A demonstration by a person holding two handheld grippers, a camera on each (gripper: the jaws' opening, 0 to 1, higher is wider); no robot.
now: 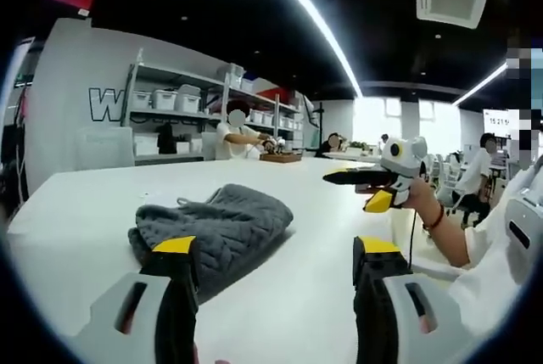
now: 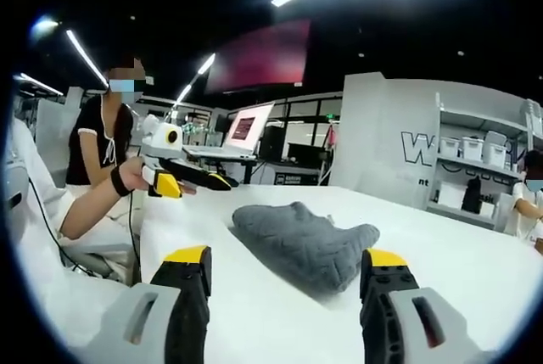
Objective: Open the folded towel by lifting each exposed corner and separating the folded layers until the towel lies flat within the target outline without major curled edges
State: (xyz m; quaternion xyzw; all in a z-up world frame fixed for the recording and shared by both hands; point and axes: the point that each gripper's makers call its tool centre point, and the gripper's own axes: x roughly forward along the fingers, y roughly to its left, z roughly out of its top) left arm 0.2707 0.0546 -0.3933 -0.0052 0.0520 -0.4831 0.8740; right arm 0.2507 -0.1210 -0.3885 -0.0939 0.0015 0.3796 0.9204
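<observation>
Still folded: towel [image 1: 216, 226] bunched mid-frame on counter [image 1: 76, 211], above left hand-held gripper [image 1: 273, 275] spread wide, empty, framing a corner. Right hand-held gripper [image 2: 287, 283] likewise wide, poised opposite to separate layers.

The left claw [image 1: 276, 271] hides the near edge of the grey towel [image 1: 222, 226] behind one finger. Underneath the towel, its folded layers cannot be told apart. Behind the towel, the wall lettering [image 1: 105, 104] is cut off by shelving [image 1: 182, 118]; bin contents there are too small to read.
</observation>
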